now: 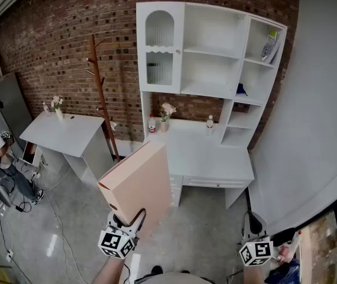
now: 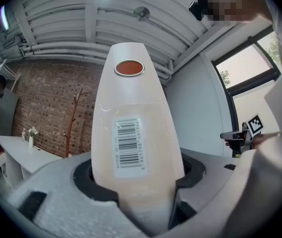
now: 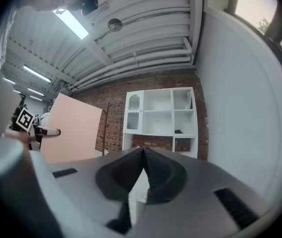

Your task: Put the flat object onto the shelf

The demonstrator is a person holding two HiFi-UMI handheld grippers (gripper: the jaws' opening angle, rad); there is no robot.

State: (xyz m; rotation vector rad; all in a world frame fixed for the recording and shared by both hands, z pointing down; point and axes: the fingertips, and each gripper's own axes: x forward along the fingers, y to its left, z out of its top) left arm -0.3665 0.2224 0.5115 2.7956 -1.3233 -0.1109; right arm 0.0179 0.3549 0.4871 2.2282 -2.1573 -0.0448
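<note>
While my left gripper (image 1: 125, 220) is clamping the lower end of the peach flat object (image 1: 138, 182), its long axis is pointing up toward the shelf (image 1: 212, 87), ahead-right above the desk (image 1: 215, 158)'s back edge. My right gripper (image 3: 143, 155) is idling closed, empty.

The head view looks steeply down from above, with the shelf unit (image 1: 209, 70) at twelve o'clock. Both gripper views face level from lower down, and all three views share the brick wall (image 2: 46, 108).
</note>
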